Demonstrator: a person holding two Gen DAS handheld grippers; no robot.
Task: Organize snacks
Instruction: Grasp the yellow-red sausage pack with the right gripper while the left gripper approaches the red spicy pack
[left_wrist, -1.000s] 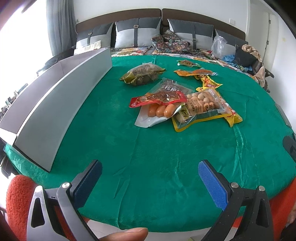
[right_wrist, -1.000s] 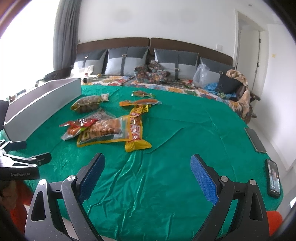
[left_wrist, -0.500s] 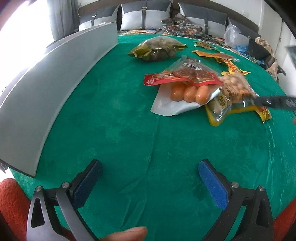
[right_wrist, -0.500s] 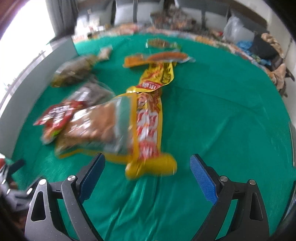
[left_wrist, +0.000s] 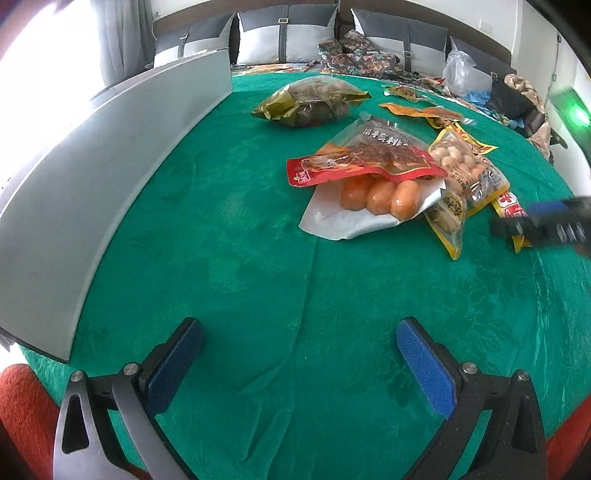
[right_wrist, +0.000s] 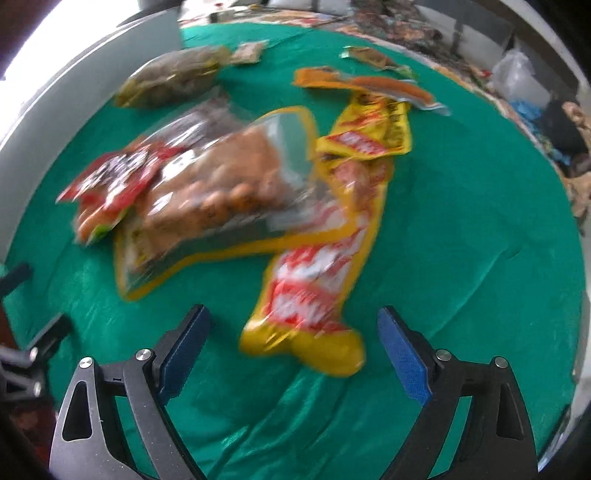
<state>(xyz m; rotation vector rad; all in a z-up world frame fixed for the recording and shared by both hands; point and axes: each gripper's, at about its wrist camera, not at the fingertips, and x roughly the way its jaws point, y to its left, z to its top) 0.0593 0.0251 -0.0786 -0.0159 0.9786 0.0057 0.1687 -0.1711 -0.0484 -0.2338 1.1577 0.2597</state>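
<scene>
The right gripper (right_wrist: 293, 349) is hanging with its jaws spread wide and empty, its blue pads flanking the near end of a long yellow-and-red snack packet (right_wrist: 314, 291) at lower centre of the blurred right wrist view. That packet is lying partly under a clear yellow-edged bag of round nuts (right_wrist: 218, 199), which could be dragged along if the pinch lands too far up. The blur suggests fast motion, so the pads may close on the green tablecloth (right_wrist: 480, 221) and bunch it instead.

The left gripper (left_wrist: 299, 363) is likewise gaping wide, holding nothing, over bare cloth at the bottom of its frame, well apart from the sausage pack (left_wrist: 373, 199). The grey bin wall (left_wrist: 110, 177) is running along the left edge.
</scene>
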